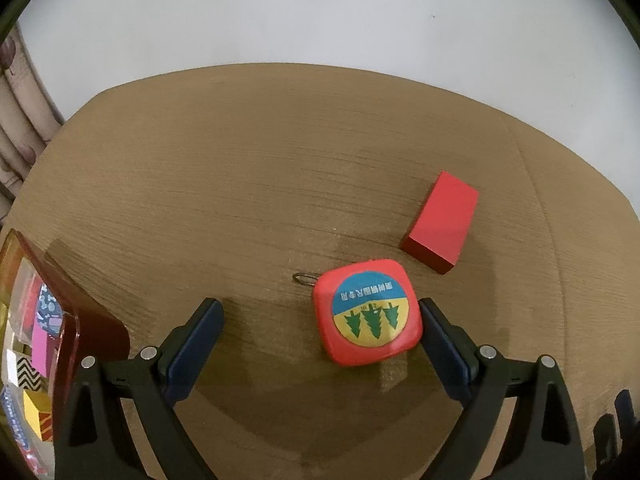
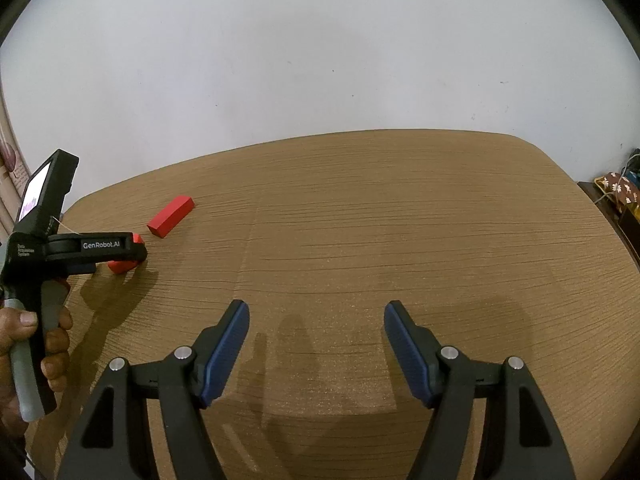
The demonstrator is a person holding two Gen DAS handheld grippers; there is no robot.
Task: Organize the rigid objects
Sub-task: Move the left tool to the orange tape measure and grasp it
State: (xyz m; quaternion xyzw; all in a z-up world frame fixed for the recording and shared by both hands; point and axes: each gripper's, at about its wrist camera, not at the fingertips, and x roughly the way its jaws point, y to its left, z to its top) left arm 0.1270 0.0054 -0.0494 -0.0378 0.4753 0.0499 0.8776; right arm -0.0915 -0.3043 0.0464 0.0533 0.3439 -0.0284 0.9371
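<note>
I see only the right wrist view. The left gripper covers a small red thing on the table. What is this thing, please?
Observer: It is a red tape measure, lying flat, with a round blue and yellow label with green trees on top.
Operator: Does the left gripper hold it already?
Observer: No. The left gripper is open; the case sits between the fingers, close to the right finger, and I cannot tell if they touch.
Operator: Is there a container somewhere?
Observer: Yes, a red transparent box stands at the left edge of the left wrist view, with colourful items inside.
Operator: And the red block?
Observer: The red block lies apart, beyond the tape measure.
</note>
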